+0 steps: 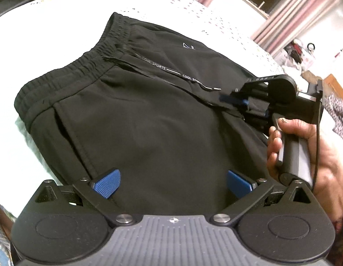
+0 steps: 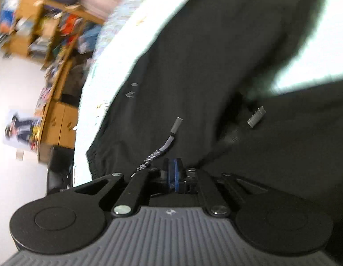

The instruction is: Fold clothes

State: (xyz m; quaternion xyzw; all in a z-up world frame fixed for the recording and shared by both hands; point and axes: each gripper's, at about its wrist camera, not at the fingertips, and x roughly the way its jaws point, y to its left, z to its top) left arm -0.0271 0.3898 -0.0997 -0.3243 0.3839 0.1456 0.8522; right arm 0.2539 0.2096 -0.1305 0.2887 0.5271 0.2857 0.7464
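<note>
1. Black trousers (image 1: 138,110) spread flat on a white bedsheet (image 1: 67,17), elastic waistband (image 1: 82,59) toward the upper left in the left wrist view, legs running toward the lower right.
2. White-lettered drawstring (image 1: 187,77) lying across the upper front of the trousers, ending just beside the right gripper's blue tips.
3. Left gripper (image 1: 171,182) low over the near part of the trousers, jaws spread wide, blue pads (image 1: 107,184) apart with only flat black cloth showing between them; nothing pinched.
4. Right gripper (image 1: 232,100) reaching in from the right side of the same view, tips down on the cloth near the drawstring end; handle wrapped by a hand (image 1: 304,155).
5. Right wrist view: right gripper's (image 2: 172,173) blue pads drawn nearly together; whether a fold of cloth sits between them not clear, view blurred.
6. Same view: drawstring (image 2: 162,148) with its grey tip lying just ahead and left of the closed pads, apart from them; second grey cord tip (image 2: 256,116) further right on the trousers (image 2: 215,66).
7. Wooden shelves (image 2: 49,22) with clutter beyond the bed edge, far left.
</note>
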